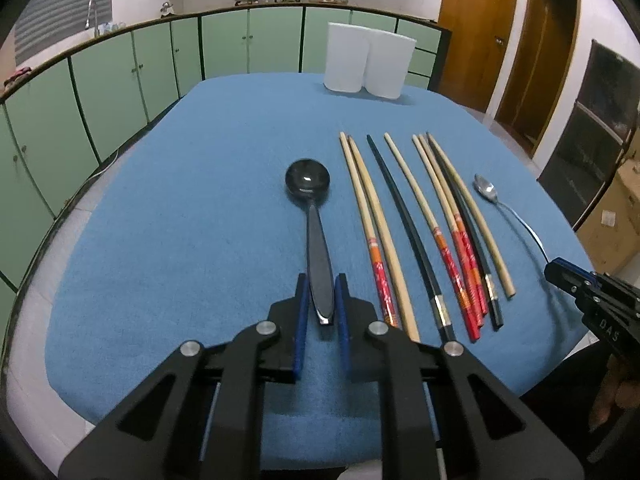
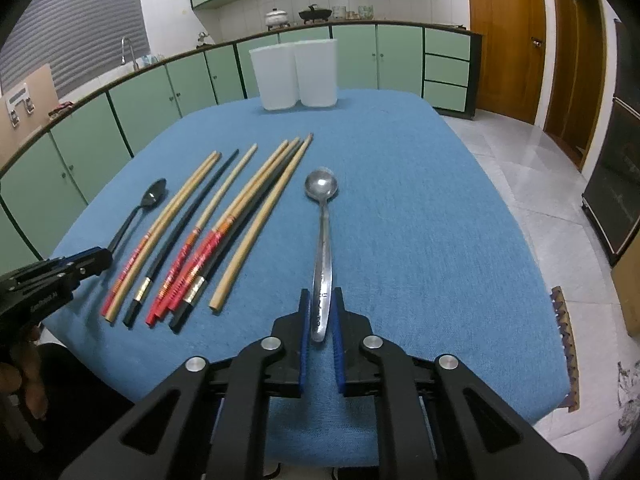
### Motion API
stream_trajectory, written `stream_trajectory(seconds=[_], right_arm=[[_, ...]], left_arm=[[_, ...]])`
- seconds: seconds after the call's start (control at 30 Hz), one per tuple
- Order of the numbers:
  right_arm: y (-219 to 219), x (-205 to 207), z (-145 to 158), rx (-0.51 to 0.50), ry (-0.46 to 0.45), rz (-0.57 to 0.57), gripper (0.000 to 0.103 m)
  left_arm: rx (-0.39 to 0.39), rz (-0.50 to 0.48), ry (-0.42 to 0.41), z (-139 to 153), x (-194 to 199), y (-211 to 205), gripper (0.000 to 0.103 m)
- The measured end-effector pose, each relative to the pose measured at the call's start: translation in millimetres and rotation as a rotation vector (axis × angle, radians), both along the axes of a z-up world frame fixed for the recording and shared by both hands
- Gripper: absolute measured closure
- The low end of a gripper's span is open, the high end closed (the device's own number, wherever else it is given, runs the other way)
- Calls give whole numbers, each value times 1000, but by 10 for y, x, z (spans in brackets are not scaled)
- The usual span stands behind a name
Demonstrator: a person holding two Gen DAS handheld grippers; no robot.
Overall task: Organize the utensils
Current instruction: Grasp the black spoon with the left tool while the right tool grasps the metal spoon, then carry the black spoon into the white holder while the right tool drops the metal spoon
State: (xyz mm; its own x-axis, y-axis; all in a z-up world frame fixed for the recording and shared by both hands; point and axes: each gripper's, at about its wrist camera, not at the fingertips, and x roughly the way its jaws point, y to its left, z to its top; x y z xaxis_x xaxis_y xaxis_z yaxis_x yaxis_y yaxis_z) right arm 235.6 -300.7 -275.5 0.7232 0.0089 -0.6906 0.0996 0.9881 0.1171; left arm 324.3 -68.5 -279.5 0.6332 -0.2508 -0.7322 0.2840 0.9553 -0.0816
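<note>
A black spoon (image 1: 310, 200) lies on the blue cloth, bowl away from me. My left gripper (image 1: 321, 280) has its blue pads closed on both sides of the spoon's handle end. A silver spoon (image 2: 322, 216) lies to the right of several chopsticks (image 2: 224, 228). My right gripper (image 2: 321, 294) is closed on the silver spoon's handle end. The chopsticks (image 1: 428, 232) lie in a row between the two spoons. Two white containers (image 1: 366, 64) stand together at the table's far edge; they also show in the right wrist view (image 2: 296, 74).
The blue cloth (image 1: 200, 184) covers an oval table. Green cabinets (image 1: 120, 76) with a counter and sink run behind it. Wooden doors (image 2: 508, 40) are at the back right. A cardboard box (image 1: 612, 216) stands right of the table.
</note>
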Motion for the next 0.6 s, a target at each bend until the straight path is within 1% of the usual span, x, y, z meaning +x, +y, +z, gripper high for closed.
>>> stream_trajectory(seconds=[0.27, 0.4, 0.6], right_arm=[[-53, -7, 390, -1, -81, -4, 93], [-69, 96, 592, -10, -124, 8, 93], [-109, 315, 785, -41, -128, 35, 94]], left_arm=[[-32, -11, -55, 338, -29, 19, 91], [-39, -15, -91, 515, 14, 11, 91], [-55, -32, -122, 733, 210, -7, 93]])
